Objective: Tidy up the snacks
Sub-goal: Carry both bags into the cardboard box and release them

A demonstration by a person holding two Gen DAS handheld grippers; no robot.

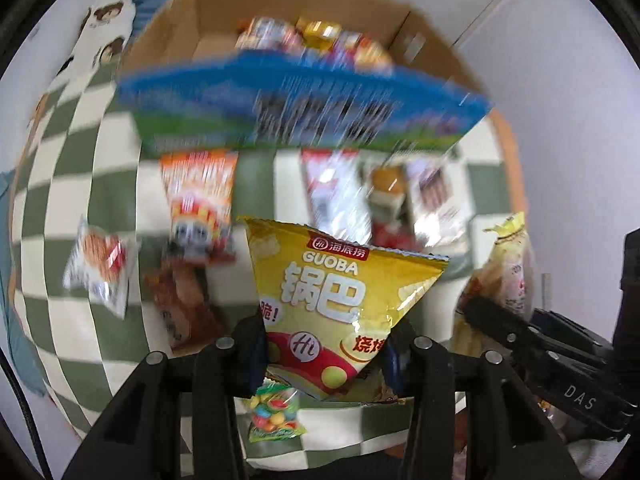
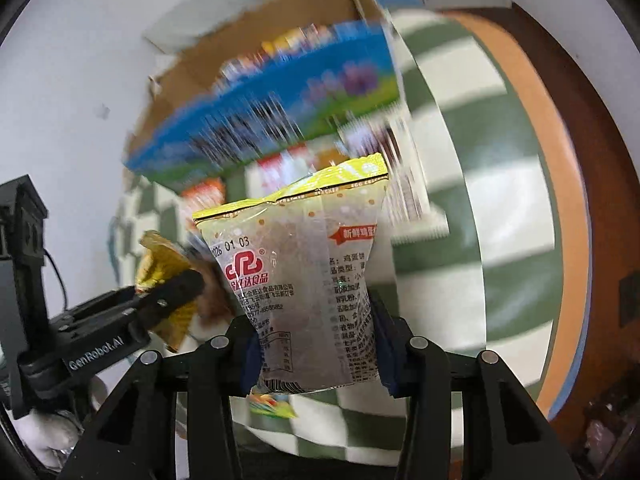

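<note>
Left claw (image 1: 326, 350) is pinching a yellow Guoba bag (image 1: 340, 292), standing upright between its fingers. Right claw (image 2: 316, 350) is pinching a clear egg-biscuit pack (image 2: 308, 280), long axis upright too. Both loads are pointing ahead toward the carton (image 1: 208, 12), which is lying beyond a blue box (image 1: 304, 104); neither claw looks clearly nearer. Loose snacks (image 1: 200, 196) are lying between, on a checked cloth (image 1: 68, 168). White wall (image 2: 72, 80) is showing behind.

Each wrist view looks forward and down along its own claw, close over the checkered desk (image 1: 72, 168). Both share the blue box (image 1: 304, 100) and cardboard box (image 2: 188, 64) ahead.
</note>
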